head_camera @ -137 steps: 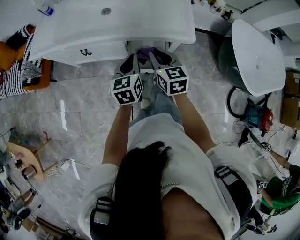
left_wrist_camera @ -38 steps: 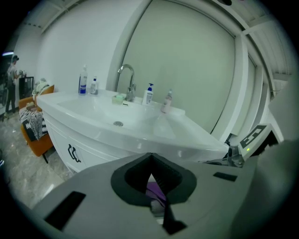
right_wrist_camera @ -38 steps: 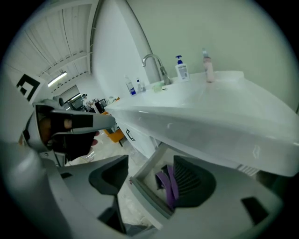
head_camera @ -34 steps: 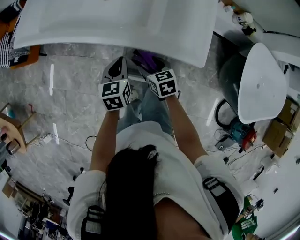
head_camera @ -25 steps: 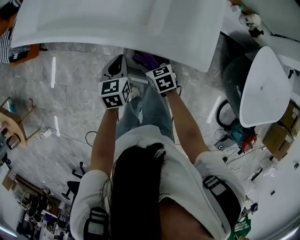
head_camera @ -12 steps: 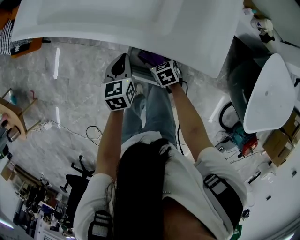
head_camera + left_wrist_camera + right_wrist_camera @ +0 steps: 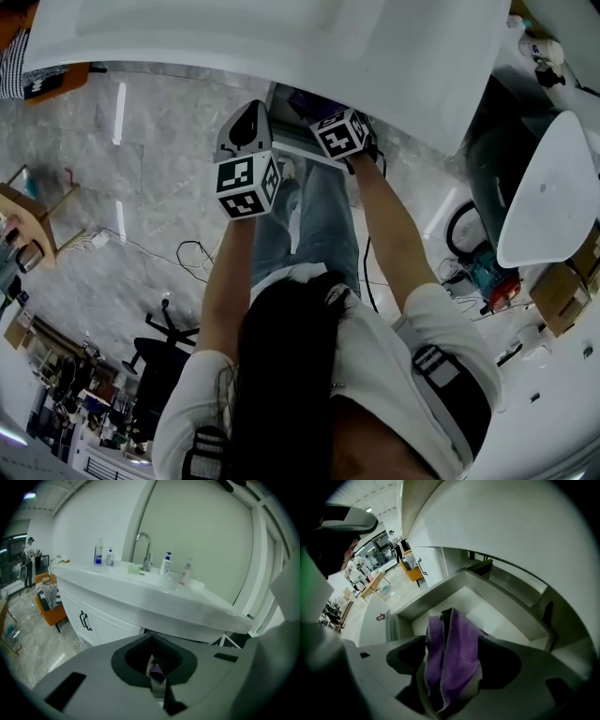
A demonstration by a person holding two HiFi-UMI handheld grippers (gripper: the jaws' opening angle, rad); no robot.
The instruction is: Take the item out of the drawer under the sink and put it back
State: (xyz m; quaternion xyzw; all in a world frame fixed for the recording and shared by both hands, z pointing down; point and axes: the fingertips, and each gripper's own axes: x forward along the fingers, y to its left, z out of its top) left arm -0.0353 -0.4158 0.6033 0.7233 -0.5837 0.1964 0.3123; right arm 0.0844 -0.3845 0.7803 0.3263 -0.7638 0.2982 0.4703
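The purple cloth [image 7: 452,653] is soft, light and limp. It will fold and sag wherever it is unsupported, and it should neither slip nor break. Take hold at a bunched fold, not at a single edge, so that the whole piece lifts together.

At present it lies crumpled between the jaws of the right gripper [image 7: 451,637], directly above the open drawer [image 7: 490,609] under the sink [image 7: 281,42]. These jaws have just been opening and stand at full spread. The pads appear not to press the cloth, so judge it released, or close to release, into the drawer.

The left gripper [image 7: 157,674] has its jaws together on nothing and hovers near the drawer front.

The drawer interior is bare, white and smooth. Beside it stands a white cabinet door [image 7: 93,625] with a dark handle. The floor [image 7: 150,187] is grey marble tile with cables [image 7: 192,251] lying on it. Keep both arms clear of the sink rim overhead.
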